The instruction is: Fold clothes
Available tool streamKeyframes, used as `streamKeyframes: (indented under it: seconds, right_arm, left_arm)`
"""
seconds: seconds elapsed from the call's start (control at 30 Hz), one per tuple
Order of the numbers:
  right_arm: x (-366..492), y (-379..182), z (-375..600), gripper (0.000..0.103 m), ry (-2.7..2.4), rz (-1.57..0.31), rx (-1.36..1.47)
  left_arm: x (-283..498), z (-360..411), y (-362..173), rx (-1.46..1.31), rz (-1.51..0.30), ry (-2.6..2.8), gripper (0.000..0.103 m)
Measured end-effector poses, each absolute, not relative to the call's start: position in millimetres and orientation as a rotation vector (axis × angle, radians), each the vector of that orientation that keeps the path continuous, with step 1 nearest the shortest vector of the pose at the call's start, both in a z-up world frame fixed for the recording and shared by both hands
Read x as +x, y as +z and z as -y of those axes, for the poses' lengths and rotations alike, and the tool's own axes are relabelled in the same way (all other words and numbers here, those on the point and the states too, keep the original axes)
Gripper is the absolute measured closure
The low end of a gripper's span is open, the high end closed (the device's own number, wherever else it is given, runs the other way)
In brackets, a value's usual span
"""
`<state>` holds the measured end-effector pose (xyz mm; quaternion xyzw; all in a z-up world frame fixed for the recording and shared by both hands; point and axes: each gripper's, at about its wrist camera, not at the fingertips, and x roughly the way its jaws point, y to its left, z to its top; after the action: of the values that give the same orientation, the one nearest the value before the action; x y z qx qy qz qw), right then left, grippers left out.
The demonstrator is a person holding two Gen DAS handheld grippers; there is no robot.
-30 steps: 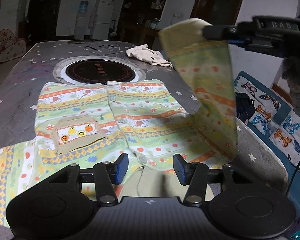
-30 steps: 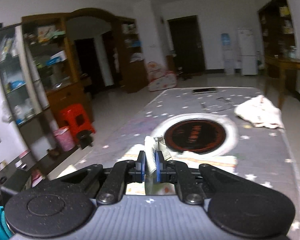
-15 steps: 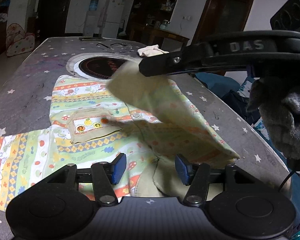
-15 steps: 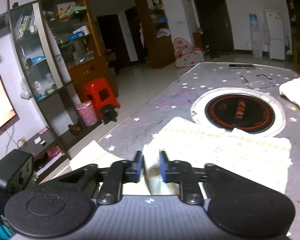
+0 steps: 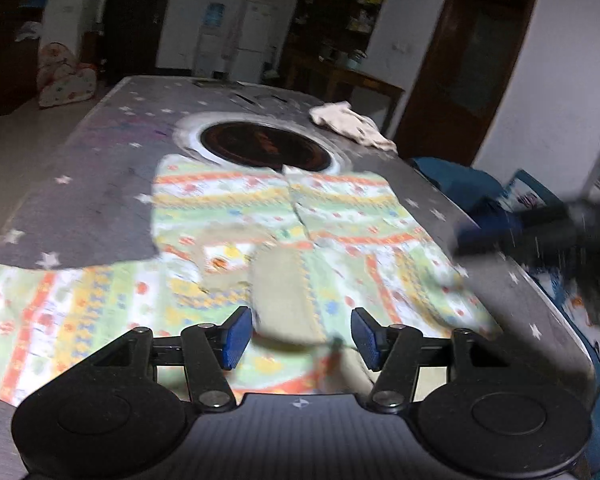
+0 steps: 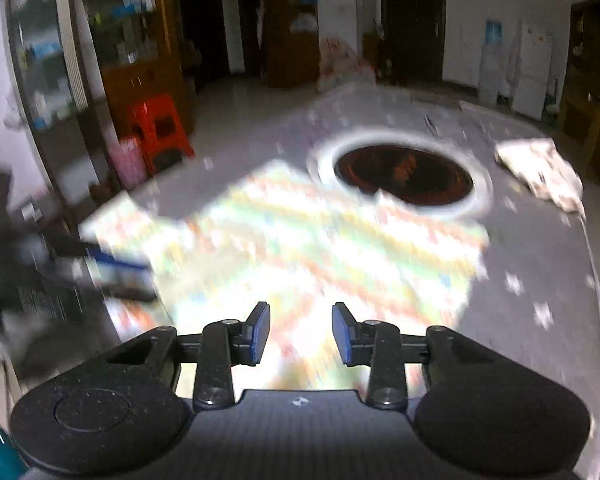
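Nearest in the left wrist view, the left gripper (image 5: 302, 336) stands with its blue-padded jaws wide apart and nothing pinched; under the gap lies a beige cuff or collar end of the garment, not pressed by either pad. The striped child's garment with green, orange and yellow bands (image 5: 340, 232) lies spread flat on the grey star-printed tablecloth (image 5: 84, 208), its buttoned front running up the middle, a small beige pocket (image 5: 224, 256) left of centre, one sleeve stretched out to the near left and the right sleeve folded inward across the body. In the right wrist view the right gripper (image 6: 301, 334) hangs low over the same garment (image 6: 300, 240), its jaws opening and at a moderate gap, with no cloth caught between the pads; the fabric below is badly blurred. At the left edge of that view a dark shape with a blue streak seems to be the other tool, too smeared to read. Beyond the garment's far hem sits a round dark inset plate with a pale ring (image 5: 266, 148), partly overlapped by the hem. Farther right on the table rests a crumpled cream cloth (image 5: 350, 122). Past the table's left side stands a red plastic stool (image 6: 158, 128) before wooden shelving, and at the far wall a white refrigerator (image 5: 252, 46).
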<state>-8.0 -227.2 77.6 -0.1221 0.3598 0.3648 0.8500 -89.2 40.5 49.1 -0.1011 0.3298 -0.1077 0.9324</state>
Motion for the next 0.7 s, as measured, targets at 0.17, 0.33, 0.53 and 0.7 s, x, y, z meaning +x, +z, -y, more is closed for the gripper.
streamKeyframes:
  seconds: [0.17,0.33,0.53,0.7]
  right_arm:
    - [-15.9,45.0,243.5,0.069,0.738,-0.841,-0.283]
    - [-16.2,34.1,249.6,0.070,0.723,-0.866,-0.292]
    - [0.4,53.7,243.4,0.070,0.686,-0.770,-0.278]
    - [20.4,43.0,234.3,0.070,0.651,-0.746,-0.293]
  left_arm:
    - [-82.3,-45.7,58.2,-0.224,-0.642,-0.209,0.046]
    - [-72.4,-31.4,56.8,-0.201,-0.648,-0.248,0.046]
    - [-55.5,-12.0,50.7,-0.187,-0.658,-0.289,0.049]
    - [-39.4,-6.6,43.5,-0.206,-0.666,-0.292,0.055]
